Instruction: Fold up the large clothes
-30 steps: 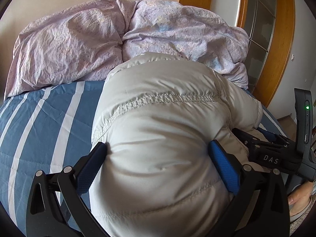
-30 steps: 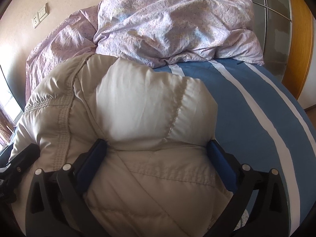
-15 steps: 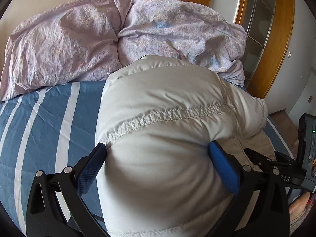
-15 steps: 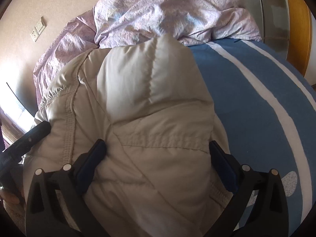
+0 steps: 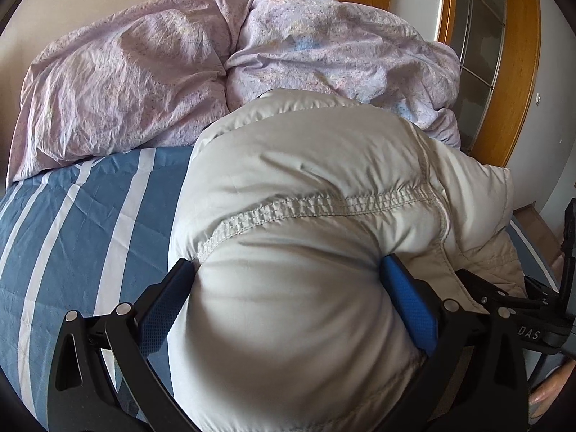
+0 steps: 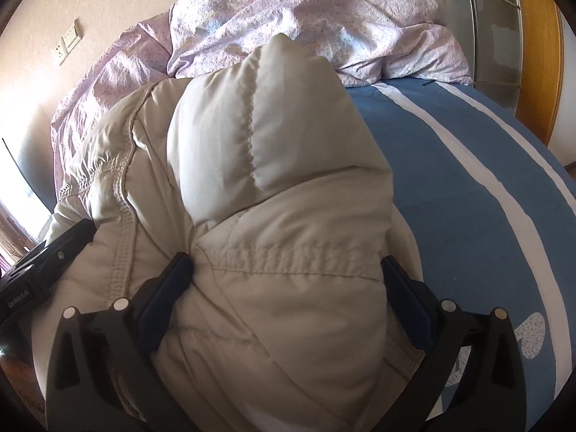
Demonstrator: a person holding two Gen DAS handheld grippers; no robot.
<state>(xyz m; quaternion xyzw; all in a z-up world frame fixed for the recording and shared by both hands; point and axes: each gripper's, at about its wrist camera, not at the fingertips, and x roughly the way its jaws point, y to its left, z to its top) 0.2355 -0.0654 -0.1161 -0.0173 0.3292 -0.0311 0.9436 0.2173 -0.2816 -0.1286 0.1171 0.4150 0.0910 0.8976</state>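
Observation:
A puffy beige down jacket (image 5: 309, 194) lies bunched on the blue striped bed sheet (image 5: 72, 223). My left gripper (image 5: 288, 288) has its jaws set wide around a thick fold of the jacket, blue pads (image 5: 410, 302) pressing both sides. My right gripper (image 6: 284, 284) holds another thick fold of the same jacket (image 6: 266, 165), which rises in a peak in front of it. The right gripper's body shows at the right edge of the left wrist view (image 5: 532, 320). The left gripper's body shows at the left of the right wrist view (image 6: 46, 255).
A crumpled lilac duvet (image 5: 201, 61) is heaped at the head of the bed, also in the right wrist view (image 6: 324, 14). A wooden door frame and glass panel (image 5: 504, 54) stand to the right. The sheet (image 6: 468, 180) stretches right of the jacket.
Both grippers have lifted and pushed the jacket toward the duvet. In the right view the fold has risen into a taller peak. The grip on both sides is unchanged.

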